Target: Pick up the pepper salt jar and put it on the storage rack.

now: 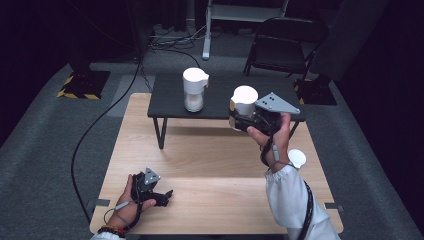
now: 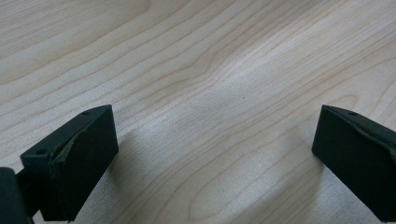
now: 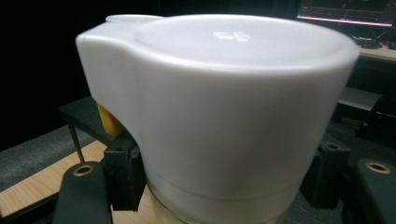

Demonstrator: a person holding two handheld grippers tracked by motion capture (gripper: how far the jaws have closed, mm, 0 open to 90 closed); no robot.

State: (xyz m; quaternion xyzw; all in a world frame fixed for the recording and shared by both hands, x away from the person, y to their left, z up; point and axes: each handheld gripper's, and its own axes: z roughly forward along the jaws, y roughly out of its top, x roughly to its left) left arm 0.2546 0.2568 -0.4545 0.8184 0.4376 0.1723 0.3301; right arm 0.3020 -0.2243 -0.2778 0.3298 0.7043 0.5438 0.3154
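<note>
Worktop (image 1: 210, 155) of pale wood carries a small dark side table (image 1: 170, 97) at its far edge; go from there down in size.

On the side table, left of centre, stands a white-capped jar (image 1: 194, 89), upright, with pale contents in its clear lower part.

A second jar (image 1: 243, 101) of the same kind is off the surface, gripped by the right gripper (image 1: 239, 120) above the near right part of the side table. In the right gripper view the jaws press against the jar's sides just under the white cap (image 3: 224, 93), so they are closed on it; something yellow (image 3: 109, 120) shows behind the cap, identity unclear.

Left gripper (image 1: 161, 196) rests low at the near left of the worktop, jaws wide apart with bare wood (image 2: 210, 116) between them, holding nothing.

A small white disc (image 1: 297, 158) lies on the worktop near the right edge, just beside the right wrist.

Step in hand, as judged: carrying the held jar, mid-transfer. Whether it is being set down or taken away cannot be told. Next move calls for keeping the jar upright and well apart from the standing jar.
</note>
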